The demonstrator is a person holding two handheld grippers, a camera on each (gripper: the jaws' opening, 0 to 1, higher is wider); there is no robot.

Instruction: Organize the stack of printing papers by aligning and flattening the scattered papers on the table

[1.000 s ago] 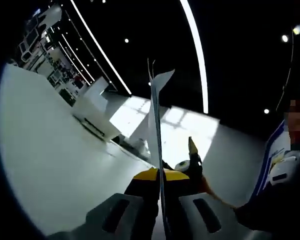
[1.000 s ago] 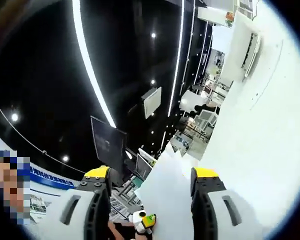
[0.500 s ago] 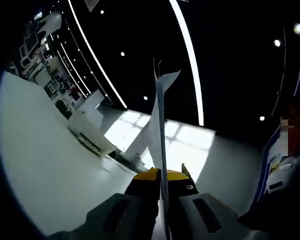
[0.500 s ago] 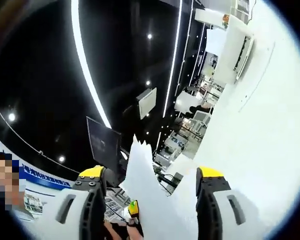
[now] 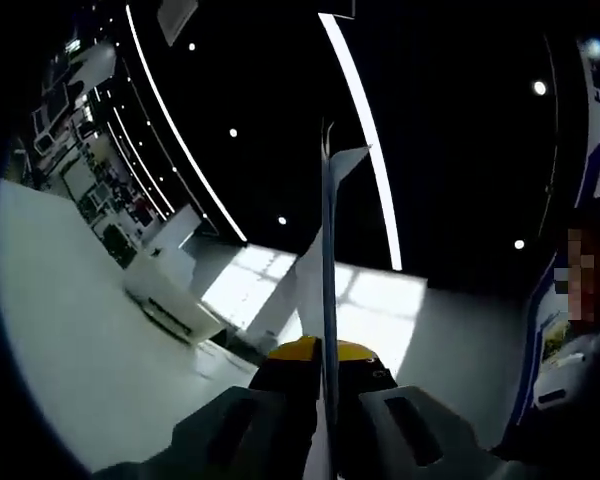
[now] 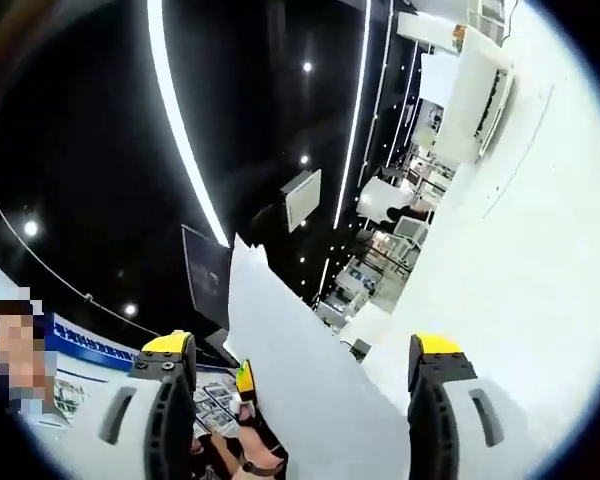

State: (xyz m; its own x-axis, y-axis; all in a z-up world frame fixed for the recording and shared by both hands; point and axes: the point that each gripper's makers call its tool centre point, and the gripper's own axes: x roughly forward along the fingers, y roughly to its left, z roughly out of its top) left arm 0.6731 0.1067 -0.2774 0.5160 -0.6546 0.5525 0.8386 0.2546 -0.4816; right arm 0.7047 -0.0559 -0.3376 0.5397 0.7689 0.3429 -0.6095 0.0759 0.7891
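The stack of white printing papers (image 5: pixel 325 290) is held up in the air and, in the left gripper view, rises edge-on from the bottom centre. My left gripper (image 5: pixel 323 352) is shut on its lower edge, yellow tips pressed to both sides. In the right gripper view the papers (image 6: pixel 300 370) show their broad face, with an uneven top corner, and stand between the jaws of my right gripper (image 6: pixel 305 350). That gripper is open, its jaws wide apart and not touching the sheets. A yellow tip of the left gripper (image 6: pixel 245 380) peeks from behind the papers.
A broad white surface (image 5: pixel 70 350) fills the left of the left gripper view and the right of the right gripper view (image 6: pixel 520 250). A white counter (image 5: pixel 165 290) stands farther off. Long light strips (image 6: pixel 180 130) cross a dark ceiling. A person (image 5: pixel 580 340) stands close by.
The papers have risen higher between the right gripper's jaws, which stand a little wider apart. The left gripper stays shut on the stack; both views have shifted slightly.
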